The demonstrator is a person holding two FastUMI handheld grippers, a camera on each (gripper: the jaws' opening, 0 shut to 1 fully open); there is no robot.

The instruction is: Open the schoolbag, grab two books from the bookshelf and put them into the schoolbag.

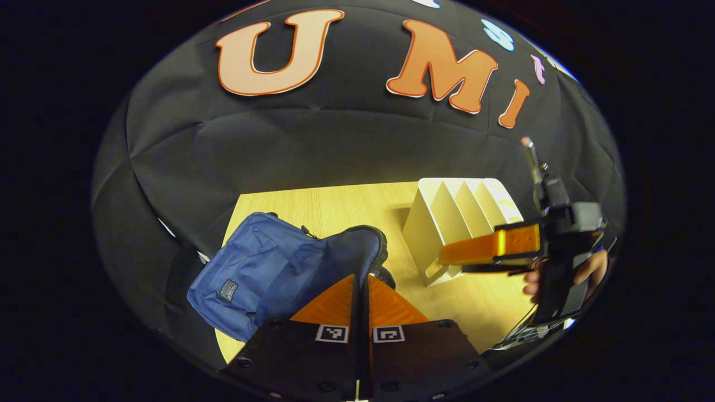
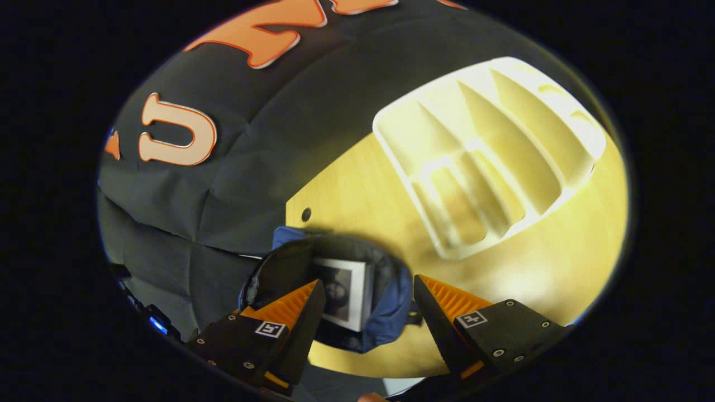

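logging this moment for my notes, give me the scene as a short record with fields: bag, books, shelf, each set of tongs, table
bag: blue fabric schoolbag lying on the table, mouth open
books: one book with a black-and-white cover inside the bag's mouth
shelf: cream plastic slotted bookshelf, its visible slots look empty
left tongs: fingers together, nothing between them, above the bag
right tongs: open, empty, poised over the bag's mouth
table: light wooden tabletop

left gripper (image 1: 362, 290): orange ribbed jaws | black screwed bodies | square markers
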